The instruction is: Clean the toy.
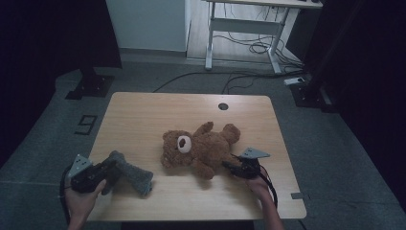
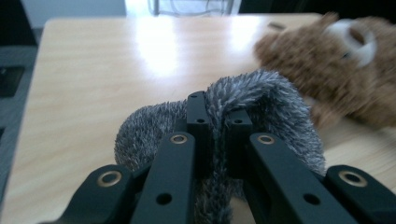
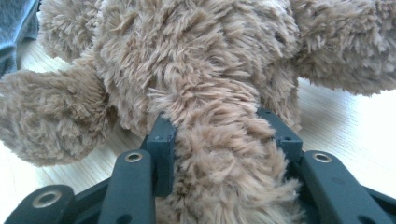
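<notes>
Teddy bear (image 1: 201,148) lies mid-table (image 1: 143,110); right gripper (image 3: 224,135) clamps a furry limb, seen close in its own view. Beside the bear, left gripper (image 2: 218,122) pinches grey fuzzy cloth (image 2: 261,93).

Down on the wooden table (image 1: 143,115), a brown teddy bear (image 1: 201,148) lies sprawled near the middle, white muzzle turned up. On the near right, the right gripper (image 1: 230,166) sits at the bear's lower limb, its black jaws right against the fur and seemingly clamped on it, though the light is dim here. Over at the near left corner, the left gripper (image 1: 112,167) has a grey furry cloth (image 1: 133,173) at its jaws, the cloth trailing out across the tabletop toward the bear but well apart from it. Beyond the table's far edge, cables (image 1: 249,48) loop across the floor under a white desk frame (image 1: 244,28).
</notes>
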The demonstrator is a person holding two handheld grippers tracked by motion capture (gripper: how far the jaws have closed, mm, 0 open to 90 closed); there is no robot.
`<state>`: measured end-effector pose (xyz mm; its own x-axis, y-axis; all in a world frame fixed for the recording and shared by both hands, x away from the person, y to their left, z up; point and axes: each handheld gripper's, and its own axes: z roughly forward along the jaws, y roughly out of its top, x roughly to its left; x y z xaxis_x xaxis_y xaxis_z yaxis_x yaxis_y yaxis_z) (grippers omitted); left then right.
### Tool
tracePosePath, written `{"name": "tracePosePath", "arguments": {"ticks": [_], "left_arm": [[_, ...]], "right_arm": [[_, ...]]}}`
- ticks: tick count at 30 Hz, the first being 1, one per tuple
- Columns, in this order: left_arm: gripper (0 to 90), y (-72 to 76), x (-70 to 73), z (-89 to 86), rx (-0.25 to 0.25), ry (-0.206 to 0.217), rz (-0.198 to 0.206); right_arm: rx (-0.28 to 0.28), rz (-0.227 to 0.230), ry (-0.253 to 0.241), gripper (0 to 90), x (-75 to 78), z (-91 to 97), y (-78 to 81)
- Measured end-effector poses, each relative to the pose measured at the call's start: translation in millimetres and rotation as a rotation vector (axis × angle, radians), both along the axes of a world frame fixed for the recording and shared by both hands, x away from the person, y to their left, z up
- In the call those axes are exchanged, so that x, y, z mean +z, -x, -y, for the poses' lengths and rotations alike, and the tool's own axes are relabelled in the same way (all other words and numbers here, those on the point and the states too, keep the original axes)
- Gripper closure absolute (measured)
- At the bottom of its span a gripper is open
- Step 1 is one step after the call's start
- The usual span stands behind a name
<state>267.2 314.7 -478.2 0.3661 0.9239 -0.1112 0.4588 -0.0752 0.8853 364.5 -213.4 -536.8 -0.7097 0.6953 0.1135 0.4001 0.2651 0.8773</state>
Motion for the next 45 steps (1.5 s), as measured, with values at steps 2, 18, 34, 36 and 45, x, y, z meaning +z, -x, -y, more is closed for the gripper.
{"name": "tracePosePath", "arguments": {"ticks": [2,18,34,36,45], "left_arm": [[83.3,1.5,-8.3,-6.5,0.009,-0.002,-0.03],[69.2,-17.8,-39.4,26.0,-0.129,-0.061,-0.183],[24.6,-3.2,7.3,33.0,-0.226,-0.019,-0.032],[24.4,-4.5,9.5,38.9,-0.233,-0.018,-0.024],[24.8,-18.1,10.2,77.6,-0.284,0.007,-0.019]], "right_arm": [[0.001,-0.001,-0.001,54.7,0.0,0.0,0.0],[-0.004,0.003,-0.018,47.5,2.8,2.4,1.3],[-0.065,0.058,-0.114,38.0,19.9,20.3,10.7],[-0.073,0.064,-0.117,37.1,21.1,22.3,11.9],[-0.094,0.084,-0.133,33.0,28.6,30.8,21.8]]}}
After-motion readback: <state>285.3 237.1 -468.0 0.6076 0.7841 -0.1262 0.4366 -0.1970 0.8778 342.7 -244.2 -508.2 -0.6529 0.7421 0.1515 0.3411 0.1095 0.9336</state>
